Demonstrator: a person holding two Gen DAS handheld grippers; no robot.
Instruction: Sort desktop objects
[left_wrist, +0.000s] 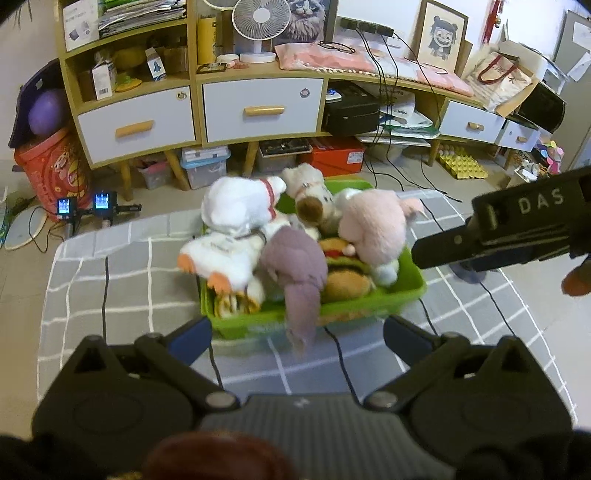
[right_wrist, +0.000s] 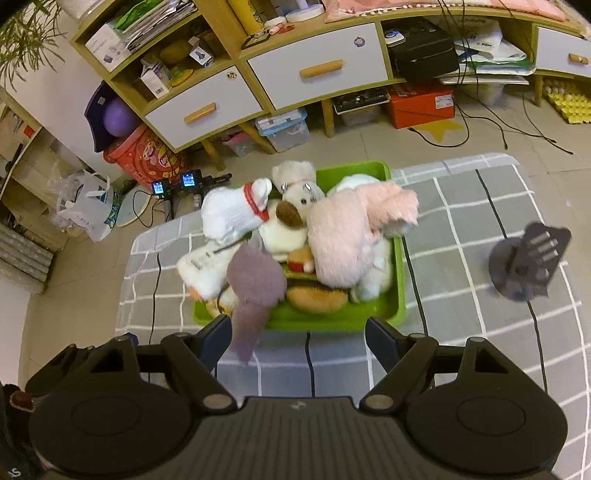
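A green bin (left_wrist: 369, 304) (right_wrist: 399, 291) sits on the grey checked tablecloth, piled with plush toys: a white dog with a red collar (left_wrist: 240, 203) (right_wrist: 236, 214), a pink plush (left_wrist: 373, 229) (right_wrist: 347, 236), a purple plush (left_wrist: 299, 273) (right_wrist: 255, 284) hanging over the front rim, a burger plush (left_wrist: 345, 275) (right_wrist: 317, 299). My left gripper (left_wrist: 297, 334) is open and empty just in front of the bin. My right gripper (right_wrist: 297, 332) is open and empty at the bin's near rim; its body shows in the left wrist view (left_wrist: 517, 229).
A dark stand (right_wrist: 524, 258) is on the cloth right of the bin. Black cables (right_wrist: 308, 354) run across the cloth. A wooden cabinet with white drawers (left_wrist: 258, 110) stands behind, with storage boxes (left_wrist: 205, 164) on the floor under it.
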